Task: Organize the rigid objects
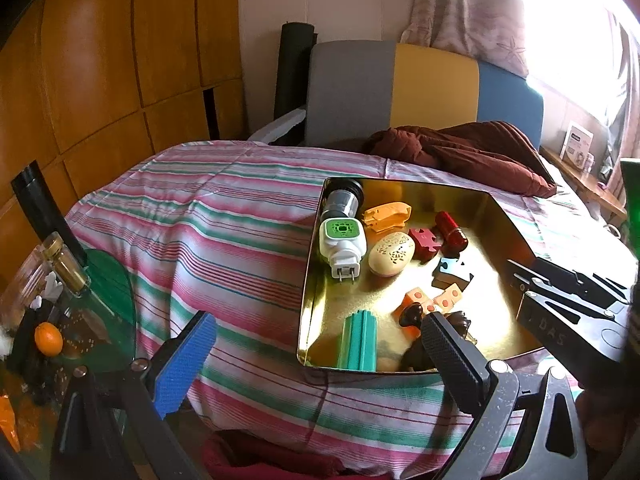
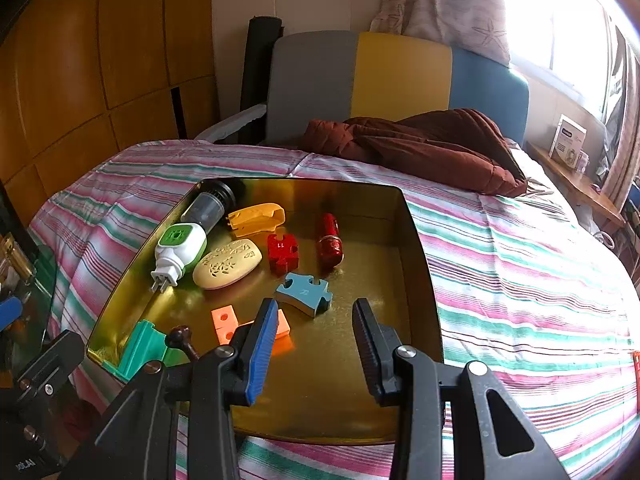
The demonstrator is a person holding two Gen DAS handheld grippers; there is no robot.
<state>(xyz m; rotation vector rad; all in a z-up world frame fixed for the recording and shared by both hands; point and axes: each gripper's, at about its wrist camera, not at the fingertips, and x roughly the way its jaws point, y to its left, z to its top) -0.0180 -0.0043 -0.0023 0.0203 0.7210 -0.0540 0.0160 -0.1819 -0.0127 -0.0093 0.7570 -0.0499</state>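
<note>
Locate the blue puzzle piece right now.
In the right wrist view the blue puzzle piece lies on the floor of the gold tray, mid-tray, just in front of the red puzzle piece and ahead of the open right gripper.

1. The tray (image 2: 416,240) lies on the bed (image 2: 520,280).
2. The plug-in device (image 2: 180,248) lies along the tray's left wall.
3. The toothed block (image 2: 140,348) sits in its near-left corner.
4. The jigsaw piece (image 2: 304,292) lies mid-tray.

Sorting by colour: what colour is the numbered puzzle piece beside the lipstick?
Red puzzle piece, clearest in the right wrist view.
</note>
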